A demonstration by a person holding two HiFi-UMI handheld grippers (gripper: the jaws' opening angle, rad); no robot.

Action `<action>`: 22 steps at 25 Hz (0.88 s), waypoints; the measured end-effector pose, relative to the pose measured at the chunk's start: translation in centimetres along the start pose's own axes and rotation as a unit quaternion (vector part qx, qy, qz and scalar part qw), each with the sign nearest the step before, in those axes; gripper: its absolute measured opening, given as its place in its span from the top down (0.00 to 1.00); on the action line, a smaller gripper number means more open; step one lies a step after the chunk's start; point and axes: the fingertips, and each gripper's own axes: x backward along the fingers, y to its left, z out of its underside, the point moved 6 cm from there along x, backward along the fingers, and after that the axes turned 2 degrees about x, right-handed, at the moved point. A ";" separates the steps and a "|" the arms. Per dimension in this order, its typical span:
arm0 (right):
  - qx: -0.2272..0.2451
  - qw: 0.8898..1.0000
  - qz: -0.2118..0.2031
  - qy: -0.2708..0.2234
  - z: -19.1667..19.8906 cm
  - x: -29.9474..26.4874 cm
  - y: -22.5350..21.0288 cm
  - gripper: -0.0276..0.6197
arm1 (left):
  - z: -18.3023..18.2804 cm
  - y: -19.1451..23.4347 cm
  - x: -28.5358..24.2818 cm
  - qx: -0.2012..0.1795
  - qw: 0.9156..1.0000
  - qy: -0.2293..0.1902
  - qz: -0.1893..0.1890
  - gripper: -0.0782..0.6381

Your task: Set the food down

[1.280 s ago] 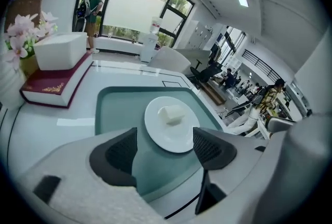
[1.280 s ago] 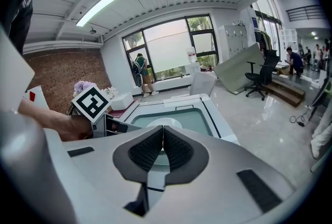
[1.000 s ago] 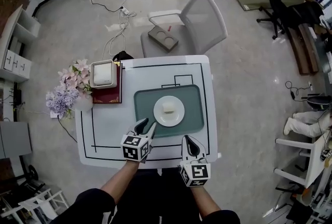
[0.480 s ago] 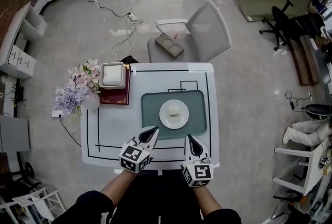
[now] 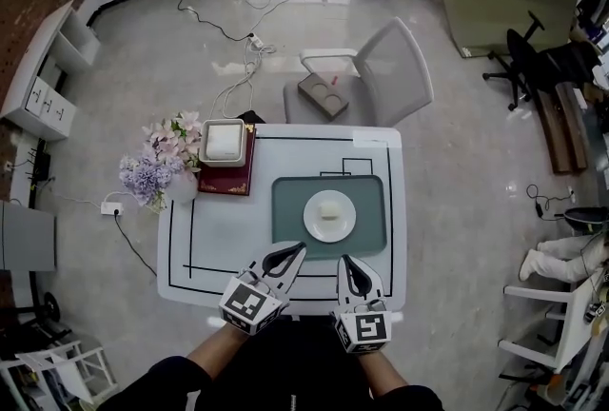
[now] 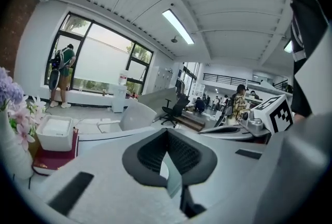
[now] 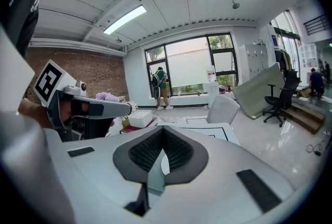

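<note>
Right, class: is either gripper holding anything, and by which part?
Nothing is held. The left gripper and right gripper are both shut and empty; the food lies on the plate, apart from them.

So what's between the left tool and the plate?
Only bare green mat, seen in the head view; nothing else separates the left tool from the plate.

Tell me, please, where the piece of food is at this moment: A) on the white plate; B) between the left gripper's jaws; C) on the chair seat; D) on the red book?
A: the pale food lies on the white plate on the green mat, while the left gripper and right gripper are both shut and empty.
</note>
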 end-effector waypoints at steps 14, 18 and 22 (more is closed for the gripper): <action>0.008 1.000 -0.008 0.003 0.0 -0.3 0.9 0.94 | 1.0 0.7 1.0 0.021 1.000 0.015 0.000 0.88; 0.011 1.000 -0.012 0.007 0.1 -0.3 1.0 0.94 | 0.7 0.8 1.1 0.020 1.000 0.013 0.002 0.88; 0.023 1.000 -0.015 0.002 0.0 -0.2 1.4 0.94 | 0.9 0.8 1.3 0.016 1.000 0.012 0.003 0.88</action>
